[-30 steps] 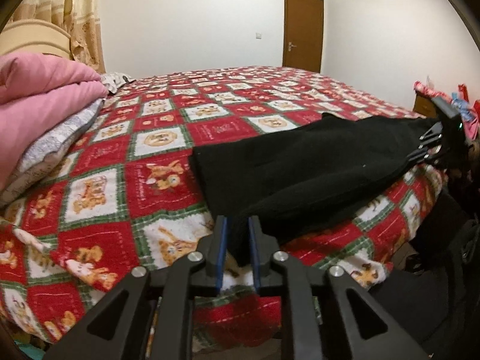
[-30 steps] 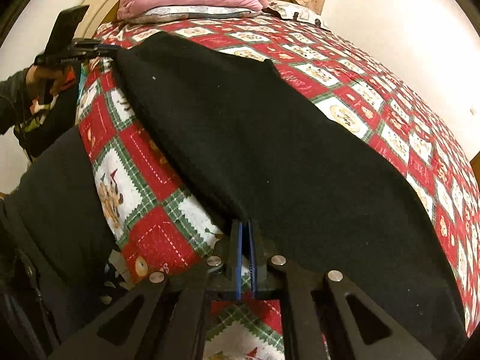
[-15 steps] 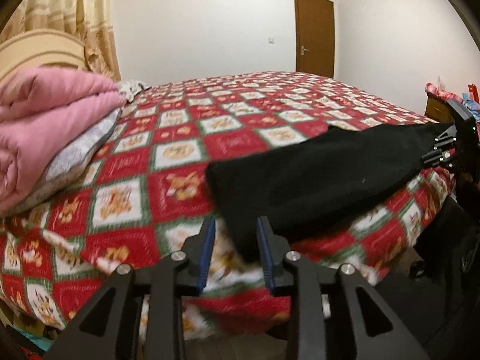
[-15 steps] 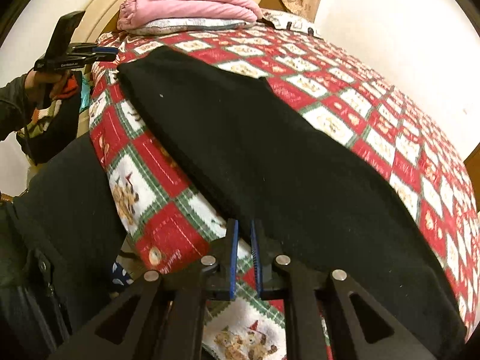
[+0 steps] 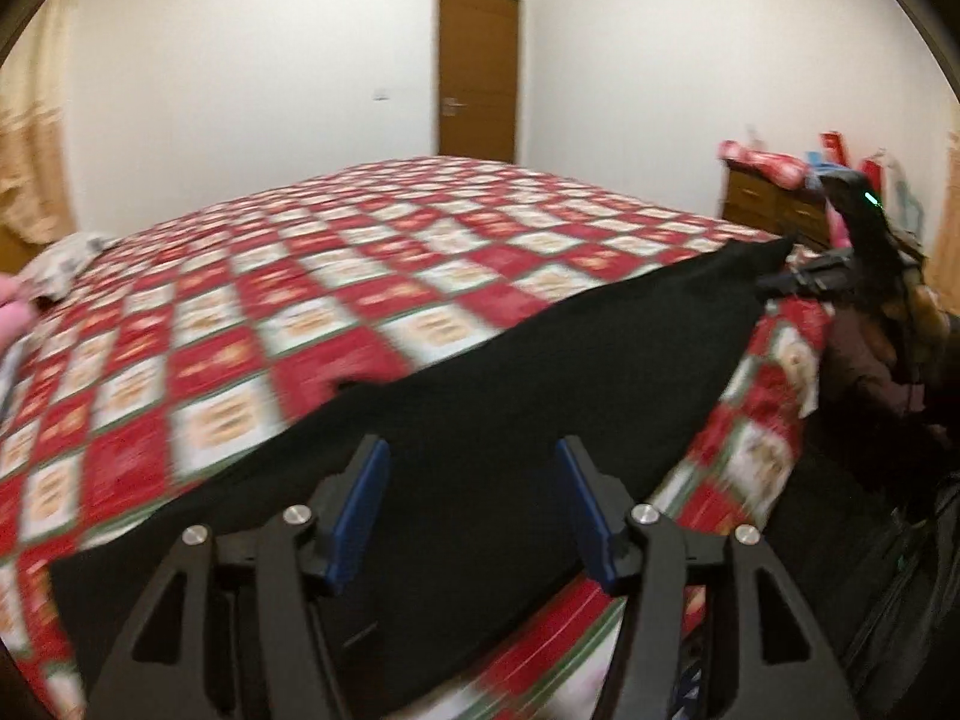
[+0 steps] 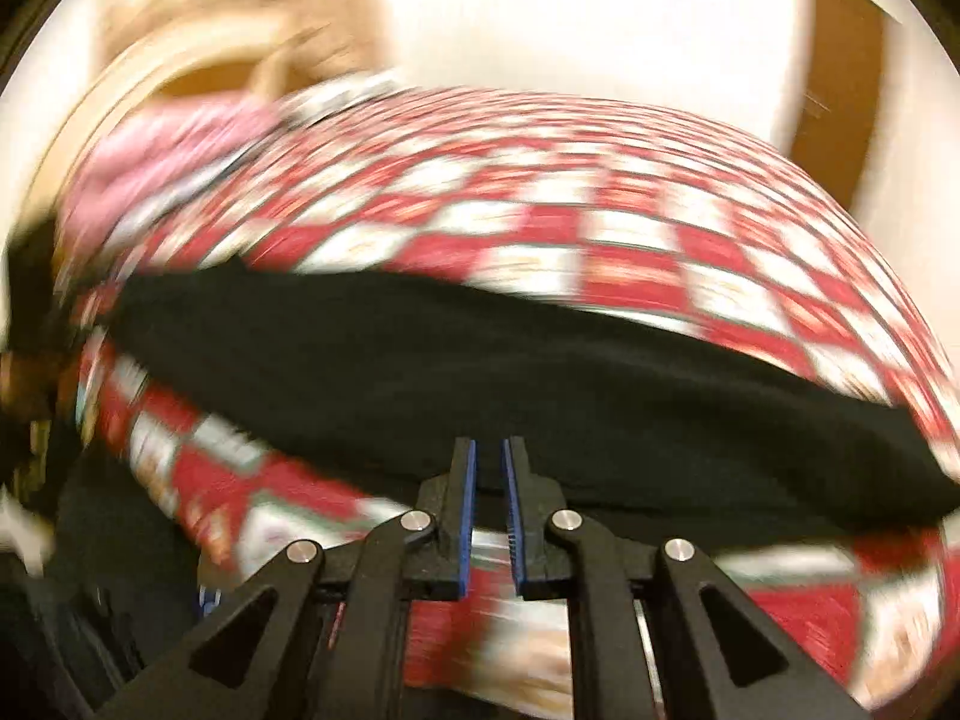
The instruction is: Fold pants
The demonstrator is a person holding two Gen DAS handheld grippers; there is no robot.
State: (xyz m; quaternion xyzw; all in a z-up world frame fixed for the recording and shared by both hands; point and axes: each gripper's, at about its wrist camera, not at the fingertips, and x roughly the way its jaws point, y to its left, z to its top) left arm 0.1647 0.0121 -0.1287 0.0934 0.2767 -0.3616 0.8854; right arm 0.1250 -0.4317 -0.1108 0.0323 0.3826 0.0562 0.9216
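Black pants (image 5: 480, 408) lie flat in a long strip along the near edge of the bed. My left gripper (image 5: 471, 456) is wide open and empty, above the pants near their middle. In the right wrist view the pants (image 6: 480, 372) stretch across the frame. My right gripper (image 6: 487, 456) is open by a narrow gap with nothing between the pads, at the pants' near edge. The right gripper also shows in the left wrist view (image 5: 804, 279) at the far end of the pants. Both views are blurred.
The bed carries a red, white and green checked cover (image 5: 360, 276). A pink blanket (image 6: 174, 144) lies by the headboard. A wooden dresser (image 5: 774, 207) with clutter stands to the right of the bed. A brown door (image 5: 477, 72) is in the far wall.
Both grippers have let go of the pants and opened, the left one widely. Both cameras have swung round, and the pants now lie flat on the bed.
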